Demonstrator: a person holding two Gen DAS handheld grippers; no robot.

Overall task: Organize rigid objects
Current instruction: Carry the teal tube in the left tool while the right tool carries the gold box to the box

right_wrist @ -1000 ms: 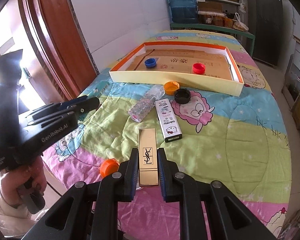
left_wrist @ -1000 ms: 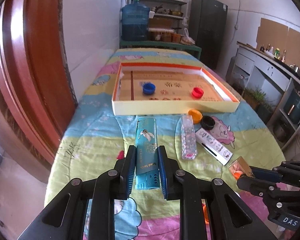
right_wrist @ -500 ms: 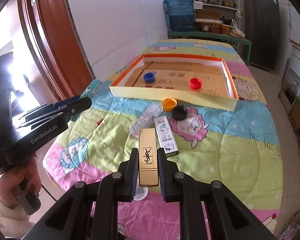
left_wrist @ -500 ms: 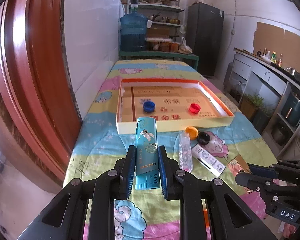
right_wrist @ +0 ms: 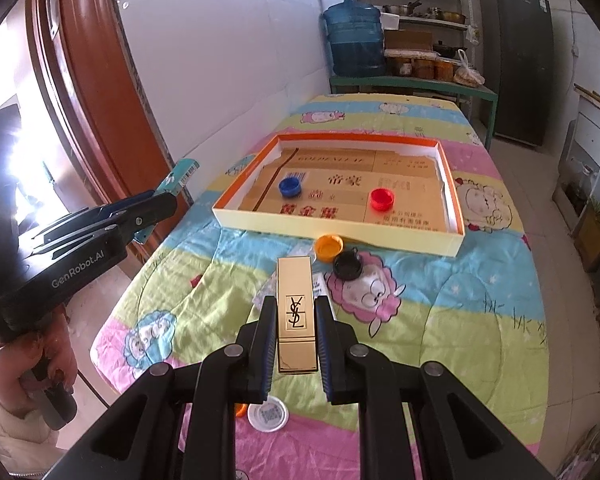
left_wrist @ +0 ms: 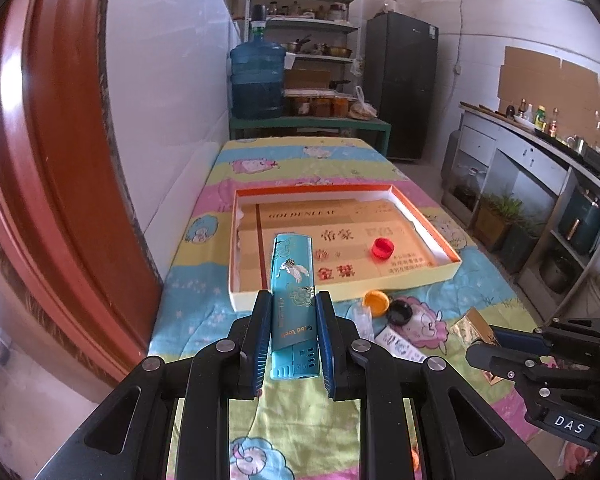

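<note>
My left claw [left_wrist: 292, 336] grips the teal box [left_wrist: 291, 288], right claw [right_wrist: 296, 332] the gold box [right_wrist: 295, 312], both above the bench [right_wrist: 460, 320]. Light, stiff, glossy cartons; hold mid-length sides.

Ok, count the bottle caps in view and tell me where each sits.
5: blue cap and red cap inside the box; orange cap and black cap on the quilt before it; another orange cap peeks beneath the right gripper.

Both wrist cams look downward, sharing tray [left_wrist: 452, 276] w/ table.
</note>
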